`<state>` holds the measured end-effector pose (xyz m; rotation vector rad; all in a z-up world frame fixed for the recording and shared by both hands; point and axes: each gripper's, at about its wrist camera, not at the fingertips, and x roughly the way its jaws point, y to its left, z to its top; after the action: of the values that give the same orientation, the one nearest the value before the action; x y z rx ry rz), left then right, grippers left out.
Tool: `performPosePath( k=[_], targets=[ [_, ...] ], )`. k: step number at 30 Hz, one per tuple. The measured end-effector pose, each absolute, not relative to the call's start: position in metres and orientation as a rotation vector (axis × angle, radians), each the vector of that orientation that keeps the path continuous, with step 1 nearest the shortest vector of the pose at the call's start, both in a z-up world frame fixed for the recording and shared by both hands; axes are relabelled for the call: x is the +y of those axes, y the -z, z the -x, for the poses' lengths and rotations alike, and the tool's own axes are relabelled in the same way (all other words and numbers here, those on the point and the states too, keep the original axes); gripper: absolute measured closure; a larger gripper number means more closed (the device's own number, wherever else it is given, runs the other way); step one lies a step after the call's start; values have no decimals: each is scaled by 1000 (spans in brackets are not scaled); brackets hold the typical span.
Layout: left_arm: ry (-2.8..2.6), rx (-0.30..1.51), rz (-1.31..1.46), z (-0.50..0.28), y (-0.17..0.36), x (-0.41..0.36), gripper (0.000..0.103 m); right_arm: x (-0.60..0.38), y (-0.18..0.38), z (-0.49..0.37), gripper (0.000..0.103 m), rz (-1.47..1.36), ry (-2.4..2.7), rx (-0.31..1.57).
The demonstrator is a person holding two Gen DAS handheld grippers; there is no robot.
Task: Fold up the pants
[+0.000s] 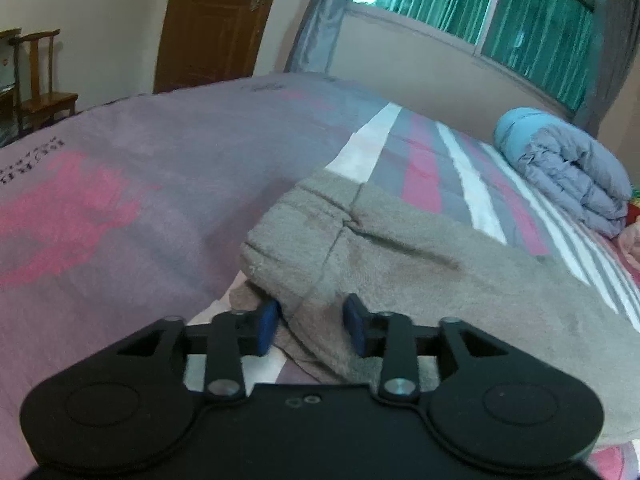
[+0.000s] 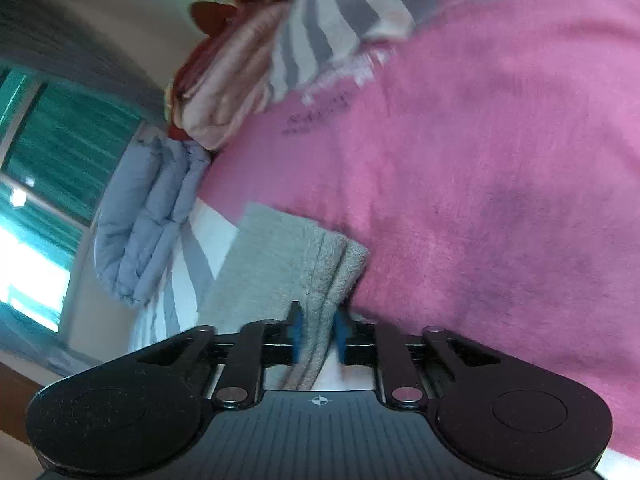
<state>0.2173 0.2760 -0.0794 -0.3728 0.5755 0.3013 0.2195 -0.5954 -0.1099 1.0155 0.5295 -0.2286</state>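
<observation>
The grey-brown fleece pants [image 1: 400, 256] lie folded on the bed, the waistband end toward the far left. My left gripper [image 1: 312, 326] stands over their near edge, blue pads apart, cloth between them but not pinched. In the right wrist view the camera is rolled sideways; my right gripper [image 2: 318, 334] has its blue pads close together on a folded edge of the pants [image 2: 320, 264].
The bed [image 1: 132, 184] has a pink, grey and white striped cover. A folded lavender-blue quilt [image 1: 568, 172] lies at the far right by the window; it also shows in the right wrist view [image 2: 148, 216] beside pink bedding [image 2: 228, 92]. A wooden chair [image 1: 40, 80] and door stand at the left.
</observation>
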Motion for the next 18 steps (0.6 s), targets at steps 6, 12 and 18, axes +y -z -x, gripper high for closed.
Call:
performPosePath(
  k=[6, 12, 18],
  targets=[
    [-353, 461, 328, -198, 56, 278, 50, -520, 52, -208, 78, -644, -18, 449],
    [-302, 479, 273, -227, 38, 292, 32, -391, 11, -272, 77, -450, -414, 484],
    [-257, 536, 263, -273, 39, 316, 33, -252, 10, -352, 62, -335, -663, 559]
  ],
)
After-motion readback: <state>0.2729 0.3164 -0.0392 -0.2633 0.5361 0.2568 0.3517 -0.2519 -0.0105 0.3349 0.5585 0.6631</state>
